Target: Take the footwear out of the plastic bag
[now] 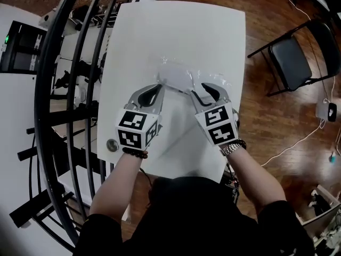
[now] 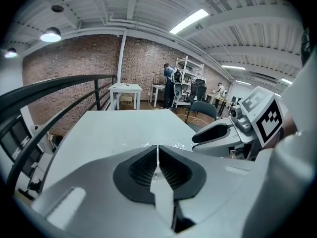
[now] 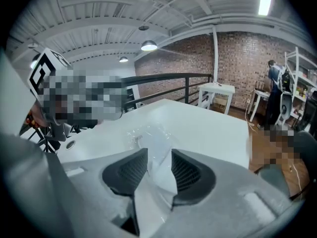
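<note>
Left tongs point(image 1: 159, 87) clenched on film at the bag's point(image 1: 216, 80) near-left edge. Pale footwear point(image 1: 175, 72) sits inside the bag, mid-tabletop point(image 1: 176, 25), just beyond both tongs; long axis unclear. Right tongs point(image 1: 206, 91) released, film loose between them.

We see a white table point(image 1: 181, 25) on a glossy wood floor point(image 1: 277, 121), with a black folding chair point(image 1: 292, 57) to its right and a curved black railing point(image 1: 58, 89) to its left. Beyond it we find a brick wall point(image 2: 74, 68) (a small white table point(image 2: 125, 88) stands before it), metal shelving point(image 2: 187, 73) and lit ceiling strip lights point(image 2: 190, 20).
</note>
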`<state>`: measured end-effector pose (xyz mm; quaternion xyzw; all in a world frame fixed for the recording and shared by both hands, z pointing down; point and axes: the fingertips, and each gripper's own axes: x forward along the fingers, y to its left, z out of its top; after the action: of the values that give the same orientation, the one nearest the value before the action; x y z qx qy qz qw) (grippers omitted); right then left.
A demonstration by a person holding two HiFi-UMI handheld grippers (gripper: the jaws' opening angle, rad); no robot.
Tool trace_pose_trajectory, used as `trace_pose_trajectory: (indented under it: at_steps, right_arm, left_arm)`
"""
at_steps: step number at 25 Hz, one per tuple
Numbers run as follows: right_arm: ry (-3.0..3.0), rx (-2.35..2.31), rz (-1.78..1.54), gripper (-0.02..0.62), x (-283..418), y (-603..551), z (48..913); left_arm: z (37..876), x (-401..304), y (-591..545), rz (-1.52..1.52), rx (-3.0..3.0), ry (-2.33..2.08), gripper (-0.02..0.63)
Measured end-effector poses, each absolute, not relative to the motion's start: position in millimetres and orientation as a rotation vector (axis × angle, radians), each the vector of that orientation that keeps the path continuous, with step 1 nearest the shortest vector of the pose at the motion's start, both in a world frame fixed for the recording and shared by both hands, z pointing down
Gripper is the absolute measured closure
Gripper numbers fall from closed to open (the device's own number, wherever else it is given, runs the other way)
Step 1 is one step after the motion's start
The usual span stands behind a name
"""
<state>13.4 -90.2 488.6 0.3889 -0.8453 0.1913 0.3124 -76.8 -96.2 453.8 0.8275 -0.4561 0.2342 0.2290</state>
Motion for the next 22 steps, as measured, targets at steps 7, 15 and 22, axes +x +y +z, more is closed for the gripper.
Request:
trace_pose_trajectory:
  at_steps: [7, 15, 22]
  right_arm:
    - [-2.147, 1.018, 0.494, 0.443, 5, -104, 510]
    - [-2.06, 0.978, 0.494, 0.442, 5, -105, 535]
    - [-2.028, 0.966, 0.483, 0.447, 5, -103, 541]
  left_arm:
    - [470, -97, -117, 0.67, 2.252, -1.246, 0.574]
    - [489, -114, -133, 0.699, 2.216, -1.242, 0.56]
    - [502, -138, -143, 0.73, 2.182, -1.264, 0.549]
